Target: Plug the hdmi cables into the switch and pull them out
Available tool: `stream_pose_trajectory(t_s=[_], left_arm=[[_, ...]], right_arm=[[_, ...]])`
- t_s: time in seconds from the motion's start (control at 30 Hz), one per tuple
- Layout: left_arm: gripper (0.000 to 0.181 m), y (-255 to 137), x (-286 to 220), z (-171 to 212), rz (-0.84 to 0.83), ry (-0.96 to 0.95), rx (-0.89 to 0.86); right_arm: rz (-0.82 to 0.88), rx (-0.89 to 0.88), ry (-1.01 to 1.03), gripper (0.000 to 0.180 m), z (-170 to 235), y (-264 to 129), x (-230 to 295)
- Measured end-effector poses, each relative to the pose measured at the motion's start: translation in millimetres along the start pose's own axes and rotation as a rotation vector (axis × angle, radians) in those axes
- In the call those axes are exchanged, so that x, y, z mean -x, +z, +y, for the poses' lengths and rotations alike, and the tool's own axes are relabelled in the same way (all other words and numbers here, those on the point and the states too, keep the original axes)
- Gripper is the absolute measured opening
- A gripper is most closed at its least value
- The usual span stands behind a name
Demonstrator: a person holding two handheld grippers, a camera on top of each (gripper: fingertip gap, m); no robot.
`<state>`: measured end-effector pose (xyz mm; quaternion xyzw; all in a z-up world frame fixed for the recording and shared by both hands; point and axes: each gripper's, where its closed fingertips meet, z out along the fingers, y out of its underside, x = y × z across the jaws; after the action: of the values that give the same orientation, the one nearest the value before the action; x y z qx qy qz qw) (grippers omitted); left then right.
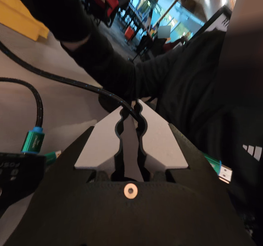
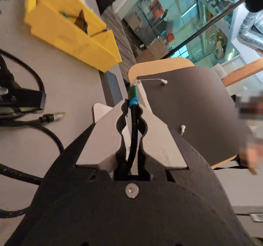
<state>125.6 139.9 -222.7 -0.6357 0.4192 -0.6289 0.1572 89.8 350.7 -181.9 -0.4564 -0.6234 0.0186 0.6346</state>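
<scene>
Right hand-held gripper (image 2: 131,104) clamped on braided HDMI cable (image 2: 133,126) just behind its green plug (image 2: 133,92), lifted beyond the desk (image 2: 71,97) edge. Left hand-held gripper (image 1: 131,105) nearly closed, apparently pinching another cable (image 1: 85,85). Switch (image 2: 21,99) lies well apart; the cord grip risks plug swivel, misaligning insertion.

left wrist view: sits low behind left gripper (image 1: 131,104), tilted hard, close over grey bench (image 1: 59,104), facing across its edge toward person's dark clothing and room beyond. right wrist view: behind right gripper (image 2: 131,104), same tilt, facing bench edge and chair (image 2: 192,104). shared: bench, yellow box (image 2: 68,30), black switch (image 2: 21,98).
</scene>
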Motion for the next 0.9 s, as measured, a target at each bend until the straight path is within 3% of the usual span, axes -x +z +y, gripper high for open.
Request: stream_pose_trajectory(t_s=[0.2, 0.33, 0.5, 0.7, 0.9], left_arm=[[0.013, -31.8, 11.9, -63.2, -0.047, -0.026, -0.38], [0.012, -60.3, 20.2, -78.8, -0.077, -0.058, -0.558], [0.012, -41.4, 35.4, -56.5, -0.11, -0.102, -0.484], [0.017, -1.1, 72.5, -28.4, -0.261, -0.189, -0.307], [0.062, 19.8, 93.5, -18.5, -0.441, -0.113, -0.16]], right_arm=[[-0.077, -0.061, -0.075, 0.008, -34.5, 20.1, 42.0], [-0.127, -0.103, -0.026, 0.007, -38.8, 22.1, 51.7], [-0.161, -0.162, 0.081, 0.007, -35.6, 17.2, 45.4], [-0.262, -0.237, 0.146, 0.008, -26.8, -15.8, 28.2], [-0.37, -0.277, 0.2, 0.007, -10.4, -47.4, 22.1]])
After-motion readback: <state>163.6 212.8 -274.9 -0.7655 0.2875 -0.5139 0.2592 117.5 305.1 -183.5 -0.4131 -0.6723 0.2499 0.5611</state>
